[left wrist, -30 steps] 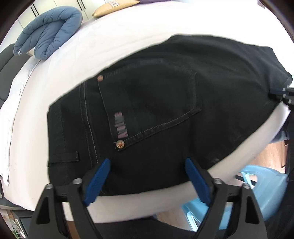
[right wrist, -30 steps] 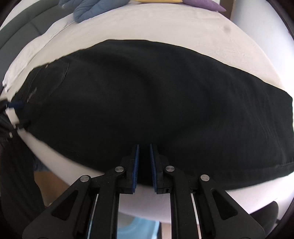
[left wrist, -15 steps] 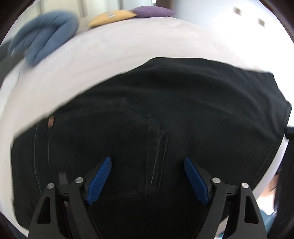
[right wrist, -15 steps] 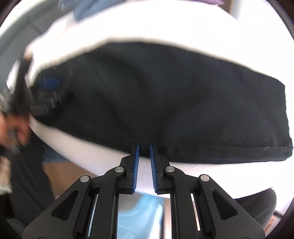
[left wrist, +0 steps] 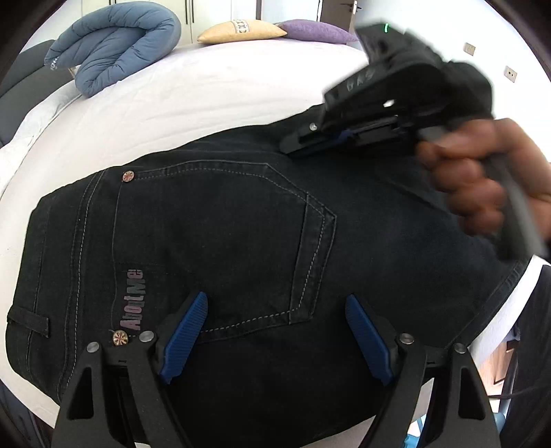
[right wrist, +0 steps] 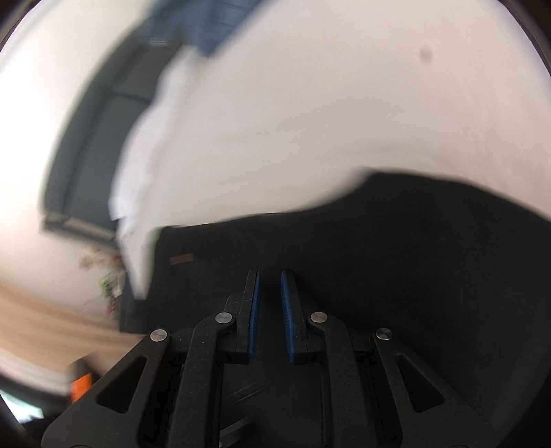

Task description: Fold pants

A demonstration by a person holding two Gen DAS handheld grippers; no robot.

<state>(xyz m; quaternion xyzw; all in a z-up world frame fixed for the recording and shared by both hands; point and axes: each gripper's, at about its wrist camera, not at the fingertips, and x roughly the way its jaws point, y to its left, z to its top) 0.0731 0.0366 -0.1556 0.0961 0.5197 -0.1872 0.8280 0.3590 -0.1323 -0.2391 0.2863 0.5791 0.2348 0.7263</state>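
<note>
Black jeans (left wrist: 224, 234) lie flat on a white bed (left wrist: 206, 93), back pocket and "AboutMe" label up, waistband to the left. My left gripper (left wrist: 275, 331) hovers open just above the pocket area, empty. My right gripper (left wrist: 292, 148), held by a hand (left wrist: 471, 179), comes in low from the right over the jeans' far edge, its jaws nearly together. In the blurred right wrist view the right gripper (right wrist: 269, 310) is over the dark denim (right wrist: 396, 262) with only a narrow gap between its pads and nothing seen between them.
A folded blue duvet (left wrist: 110, 51) lies at the bed's far left. A tan pillow (left wrist: 241, 31) and a purple pillow (left wrist: 313, 32) sit at the head. Dark furniture (right wrist: 89, 148) stands beyond the bed's left side. Wood floor (left wrist: 496, 372) shows at lower right.
My right gripper has swung leftward across the jeans and now shows in the left wrist view. My left gripper moved forward over the seat, then settled.
</note>
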